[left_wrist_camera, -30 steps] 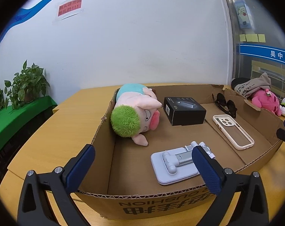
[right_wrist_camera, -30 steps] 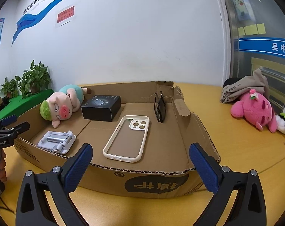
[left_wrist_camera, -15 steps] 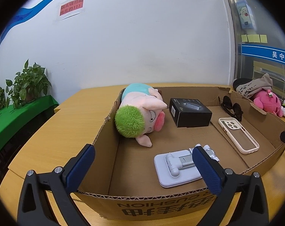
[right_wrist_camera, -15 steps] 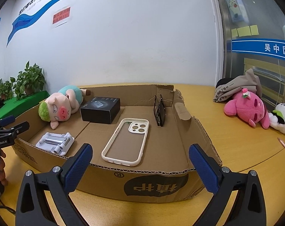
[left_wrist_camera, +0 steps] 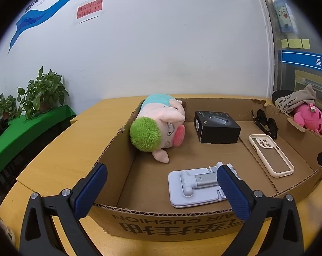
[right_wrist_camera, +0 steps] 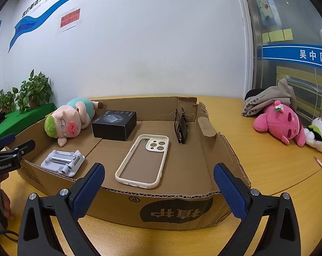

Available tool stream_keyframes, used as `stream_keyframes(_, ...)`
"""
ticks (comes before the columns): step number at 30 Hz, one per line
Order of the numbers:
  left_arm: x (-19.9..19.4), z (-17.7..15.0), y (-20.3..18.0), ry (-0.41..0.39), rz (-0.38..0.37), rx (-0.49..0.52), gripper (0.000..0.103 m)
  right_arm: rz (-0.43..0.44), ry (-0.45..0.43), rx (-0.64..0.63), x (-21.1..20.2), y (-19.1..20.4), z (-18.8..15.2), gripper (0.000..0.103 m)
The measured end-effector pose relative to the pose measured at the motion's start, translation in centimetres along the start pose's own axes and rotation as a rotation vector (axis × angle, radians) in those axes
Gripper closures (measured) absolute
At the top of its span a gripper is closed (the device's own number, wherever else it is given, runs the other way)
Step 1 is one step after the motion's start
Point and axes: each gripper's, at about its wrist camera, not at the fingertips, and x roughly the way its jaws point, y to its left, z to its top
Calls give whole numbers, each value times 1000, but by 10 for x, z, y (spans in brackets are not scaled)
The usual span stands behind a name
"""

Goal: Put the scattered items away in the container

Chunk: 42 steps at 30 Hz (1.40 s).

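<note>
Both our grippers, left (left_wrist_camera: 162, 178) and right (right_wrist_camera: 158, 176), hung spread and empty before the box (right_wrist_camera: 205, 200); pig (left_wrist_camera: 158, 128), stand (left_wrist_camera: 199, 184), case (right_wrist_camera: 142, 160) lay inside. Reaching for the pink plush (right_wrist_camera: 280, 123), we judged, could snag the torn wall.

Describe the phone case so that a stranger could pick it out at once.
Find the shallow cardboard box on the yellow table. The phone case lies flat on its floor between the black box and the sunglasses: the only cream-rimmed, see-through item.
</note>
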Motion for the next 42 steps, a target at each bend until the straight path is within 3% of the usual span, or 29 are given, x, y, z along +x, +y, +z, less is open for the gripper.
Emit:
stream_keyframes(8,-7,-1,-11,0,46,-13,1,98,13,-30,8,-13,2,0)
stream_keyframes(42,-7,1,-12,-3,39,-11,1,103,8,-32,9,-16,5,0)
